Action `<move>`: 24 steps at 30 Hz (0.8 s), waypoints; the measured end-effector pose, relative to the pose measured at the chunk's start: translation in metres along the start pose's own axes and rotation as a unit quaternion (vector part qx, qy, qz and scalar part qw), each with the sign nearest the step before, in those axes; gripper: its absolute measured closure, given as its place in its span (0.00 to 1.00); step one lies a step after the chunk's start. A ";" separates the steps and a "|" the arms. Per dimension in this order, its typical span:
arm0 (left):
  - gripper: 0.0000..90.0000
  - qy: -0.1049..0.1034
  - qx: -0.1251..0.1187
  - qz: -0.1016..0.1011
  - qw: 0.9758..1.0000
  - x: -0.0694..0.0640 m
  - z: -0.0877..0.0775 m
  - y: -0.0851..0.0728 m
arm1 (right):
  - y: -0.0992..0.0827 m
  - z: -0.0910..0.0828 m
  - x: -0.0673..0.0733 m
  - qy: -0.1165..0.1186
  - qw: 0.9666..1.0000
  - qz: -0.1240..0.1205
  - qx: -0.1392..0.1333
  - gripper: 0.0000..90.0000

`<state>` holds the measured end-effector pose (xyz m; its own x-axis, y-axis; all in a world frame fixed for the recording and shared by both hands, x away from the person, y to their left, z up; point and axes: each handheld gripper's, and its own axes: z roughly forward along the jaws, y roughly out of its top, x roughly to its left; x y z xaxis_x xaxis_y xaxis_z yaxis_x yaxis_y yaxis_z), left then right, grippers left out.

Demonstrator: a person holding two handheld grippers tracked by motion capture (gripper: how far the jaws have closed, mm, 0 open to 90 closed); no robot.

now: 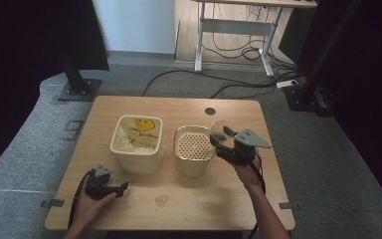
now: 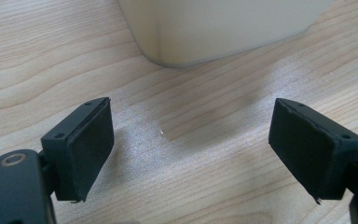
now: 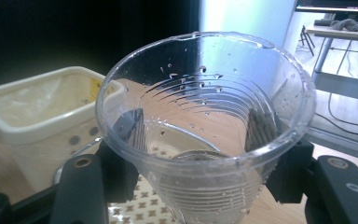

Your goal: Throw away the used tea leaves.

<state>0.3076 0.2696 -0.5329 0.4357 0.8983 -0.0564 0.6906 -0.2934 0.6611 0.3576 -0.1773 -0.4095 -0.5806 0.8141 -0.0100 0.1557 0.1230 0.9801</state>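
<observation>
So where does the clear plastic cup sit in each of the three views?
High view: clear plastic cup right of centre, in the right hand-held gripper, above the perforated container.
Left gripper view: not in it.
Right gripper view: cup at centre, between the jaws.
Shared landmark: square cream tub.

1. Clear plastic cup (image 3: 205, 126): its base is cut off by the bottom edge of the right gripper view; in the high view it is too small and faint to make out.
2. Square cream bin (image 2: 223, 28): cropped by the top edge of the left gripper view.
3. Contents of that bin: too blurred to identify in the high view.
4. Perforated round container (image 1: 194, 146): its interior below the holed surface is hidden.
</observation>
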 end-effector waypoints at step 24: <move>0.16 0.001 0.009 -0.001 1.000 0.003 0.001 -0.001 | 0.021 0.029 -0.007 -0.070 0.988 -0.132 0.048 0.42</move>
<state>0.3090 0.2725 -0.5349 0.4336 0.8993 -0.0559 0.7018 -0.2982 0.6469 0.3886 -0.1641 -0.3949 -0.4967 0.8155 -0.2971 0.0926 0.3902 0.9161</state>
